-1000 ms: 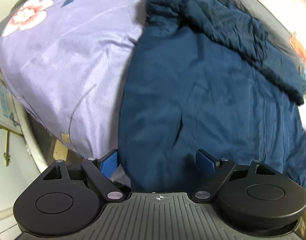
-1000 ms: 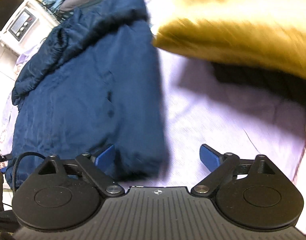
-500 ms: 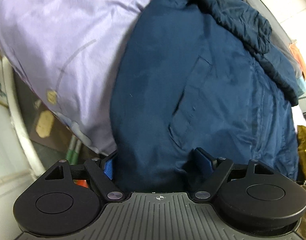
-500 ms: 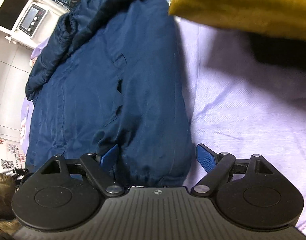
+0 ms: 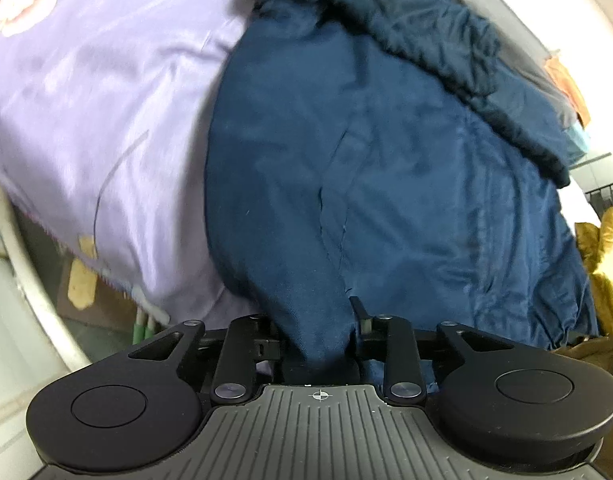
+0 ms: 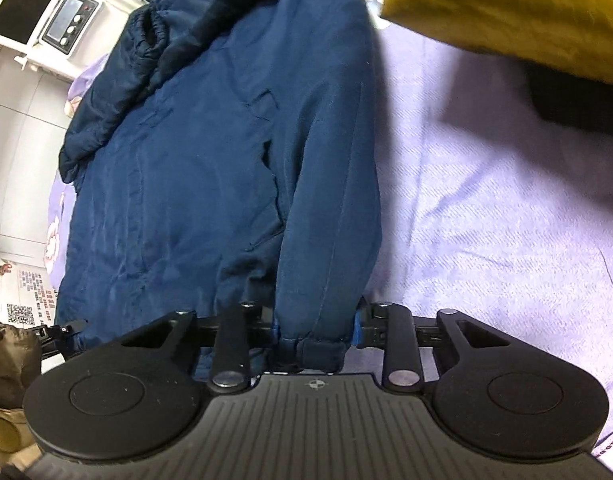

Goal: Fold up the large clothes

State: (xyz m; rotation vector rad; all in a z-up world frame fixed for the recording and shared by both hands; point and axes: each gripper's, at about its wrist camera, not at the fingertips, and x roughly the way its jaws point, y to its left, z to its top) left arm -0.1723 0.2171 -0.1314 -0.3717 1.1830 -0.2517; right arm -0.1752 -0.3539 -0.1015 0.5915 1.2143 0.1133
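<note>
A large navy jacket [image 5: 346,160] lies spread on a lavender bed sheet [image 5: 86,120], its hood bunched at the far end. My left gripper [image 5: 314,320] is at the jacket's near left edge. Its jaws are closing, and a gathered fold of navy fabric is pinched between them. In the right wrist view the same jacket [image 6: 206,180] fills the left half. My right gripper [image 6: 314,320] is closing on the sleeve [image 6: 330,200] just above its elastic cuff, with the pads pressing on both sides.
A mustard-yellow garment [image 6: 506,12] lies on the sheet [image 6: 486,220] at the far right, and also shows in the left wrist view [image 5: 606,264]. A white appliance with a small screen [image 6: 66,24] stands beyond the bed. The bed's white rail [image 5: 34,304] runs down the left.
Both grippers stood wide open over the jacket's near edge. Both have now narrowed onto the fabric, the left on the edge fold and the right on the sleeve near its cuff.
</note>
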